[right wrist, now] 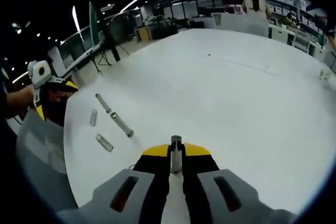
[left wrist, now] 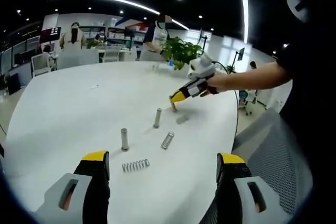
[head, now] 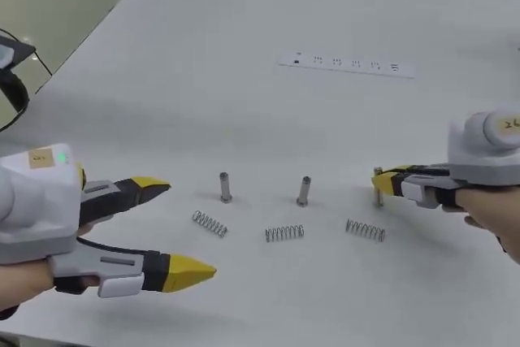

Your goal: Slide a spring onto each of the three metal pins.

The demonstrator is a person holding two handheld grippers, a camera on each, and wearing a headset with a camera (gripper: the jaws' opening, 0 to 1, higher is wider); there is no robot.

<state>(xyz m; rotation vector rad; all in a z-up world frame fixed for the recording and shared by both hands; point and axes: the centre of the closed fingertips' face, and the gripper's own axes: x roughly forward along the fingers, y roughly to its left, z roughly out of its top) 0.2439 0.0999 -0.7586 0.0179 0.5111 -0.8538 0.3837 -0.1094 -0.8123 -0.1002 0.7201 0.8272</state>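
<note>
Left gripper (head: pixel 188 227) is held with its jaws spread wide and empty in the head view, beside the left spring (head: pixel 210 223). The right gripper (head: pixel 383 178) is clamped on the right pin (head: pixel 379 198). The left pin (head: pixel 225 187) and middle pin (head: pixel 304 190) stand upright on the white tabletop (head: pixel 244 103). The middle spring (head: pixel 284 233) and right spring (head: pixel 366 230) lie just before them.

The left gripper view has its yellow tips gaping either side of the left spring.

The right gripper view has its jaws pinching the right pin's shaft.

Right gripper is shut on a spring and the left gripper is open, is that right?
No. The right gripper is shut on a pin instead; the right gripper view shows it between the jaws. The left gripper is open.
</note>
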